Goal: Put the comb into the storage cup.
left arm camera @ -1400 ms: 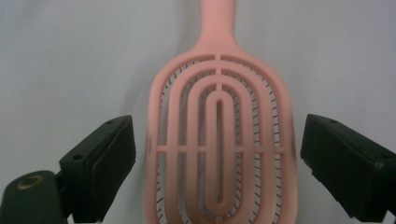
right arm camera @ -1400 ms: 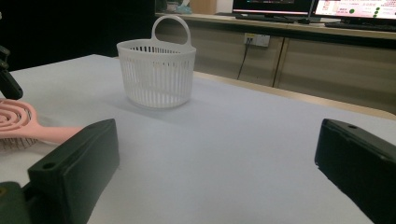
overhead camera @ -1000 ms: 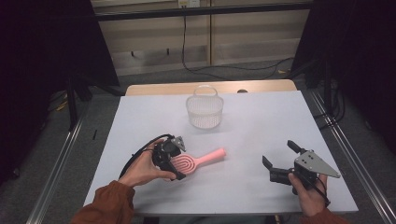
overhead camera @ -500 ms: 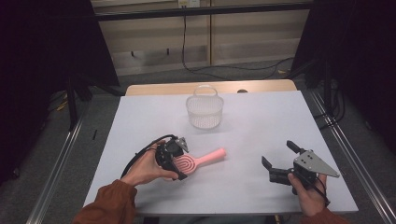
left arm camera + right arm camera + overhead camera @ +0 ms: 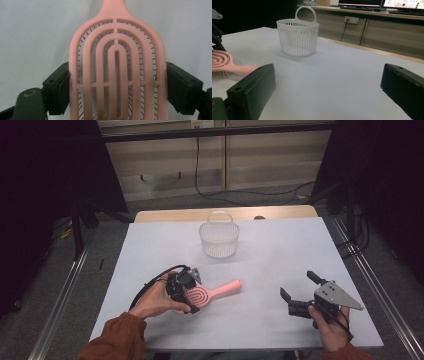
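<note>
Left claw (image 5: 189, 296) low over the near-left part of the white tabletop (image 5: 280, 255), held in the person's left hand (image 5: 157, 299), a rust-orange sleeve (image 5: 117, 340) behind it. Jaws just been closing, now set on either side of the head of a pink hairbrush (image 5: 210, 293). Seen from the left gripper view, both black pads hard against the long edges of the brush head (image 5: 117, 72), no gap visible on either side, so gripping the brush across its width, at a fairly wide spread. Brush lying flat, vented back up, bristles toward the tabletop, handle pointing away from the claw toward the tabletop's middle. Whether lifted clear of the surface or resting on it, cannot tell.

Right claw (image 5: 300, 292) near the tabletop's front right, well apart from the brush, held in the right hand (image 5: 331, 325), grey three-cornered plate (image 5: 336, 295) on top. Jaws spread wide, nothing between them, touching nothing; in the right gripper view, bare tabletop between the two black pads, brush handle (image 5: 242, 69) just past the left one.

White slotted basket (image 5: 219, 238) with a loop handle, upright toward the far edge, well apart from both claws and from the brush; same basket (image 5: 298, 37) straight ahead of the right claw.
</note>
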